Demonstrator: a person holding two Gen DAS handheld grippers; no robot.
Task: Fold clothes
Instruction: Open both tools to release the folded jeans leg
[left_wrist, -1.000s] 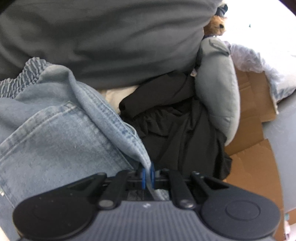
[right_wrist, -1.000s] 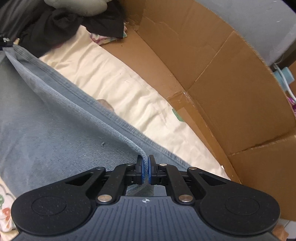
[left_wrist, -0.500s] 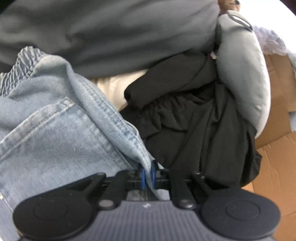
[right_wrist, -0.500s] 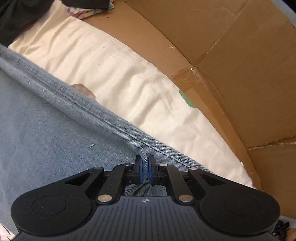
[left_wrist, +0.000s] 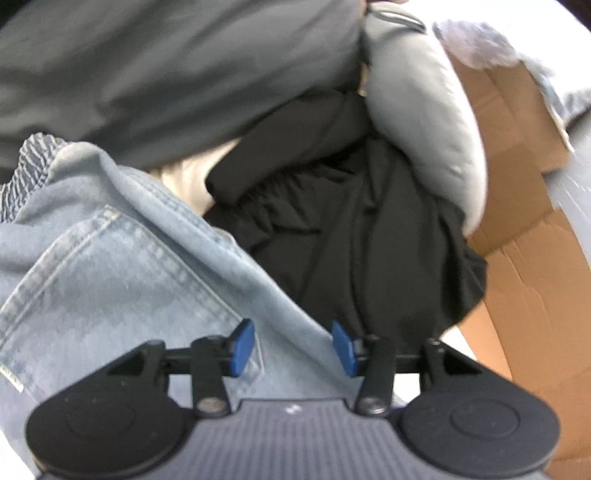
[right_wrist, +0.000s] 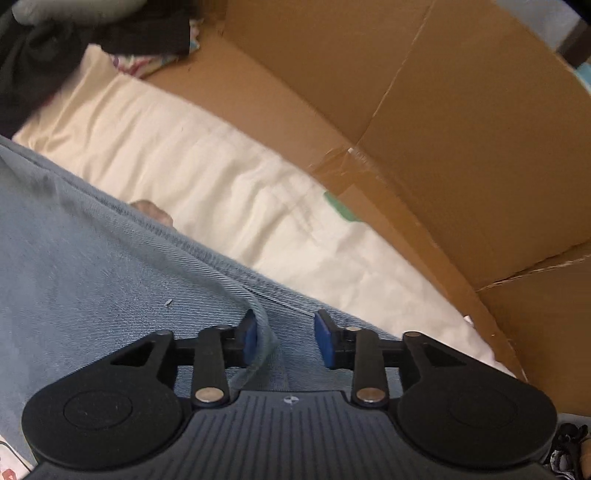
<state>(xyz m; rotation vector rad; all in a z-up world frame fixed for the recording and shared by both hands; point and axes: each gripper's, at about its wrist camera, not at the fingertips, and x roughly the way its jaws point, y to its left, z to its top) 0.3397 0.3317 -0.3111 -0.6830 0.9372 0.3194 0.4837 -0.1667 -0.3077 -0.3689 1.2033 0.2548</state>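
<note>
Jeans: the blue jeans (left_wrist: 110, 266) lie spread under both grippers, on the cream sheet (right_wrist: 207, 162). A back pocket and the stretchy waist show in the left wrist view. A long seam edge runs across the right wrist view.
Left gripper: the left gripper (left_wrist: 293, 345) has its jaws wide apart. The jeans edge passes between the blue pads, but nothing squeezes it.
Right gripper: the right gripper (right_wrist: 284, 341) has its jaws apart too. A little fold of the jeans edge leans on one pad (right_wrist: 250, 338). It is not pinched.
Other clothes: a black garment (left_wrist: 351, 229) sits in a crumpled heap next to the jeans. It is not folded. A grey pillow (left_wrist: 424, 125) rests on it.
Around: a brown cardboard box (right_wrist: 424, 129) stands beside the sheet.
How far: both grippers are letting the jeans lie loose. I cannot tell how many folds the jeans have. The black heap looks like work left to do.
</note>
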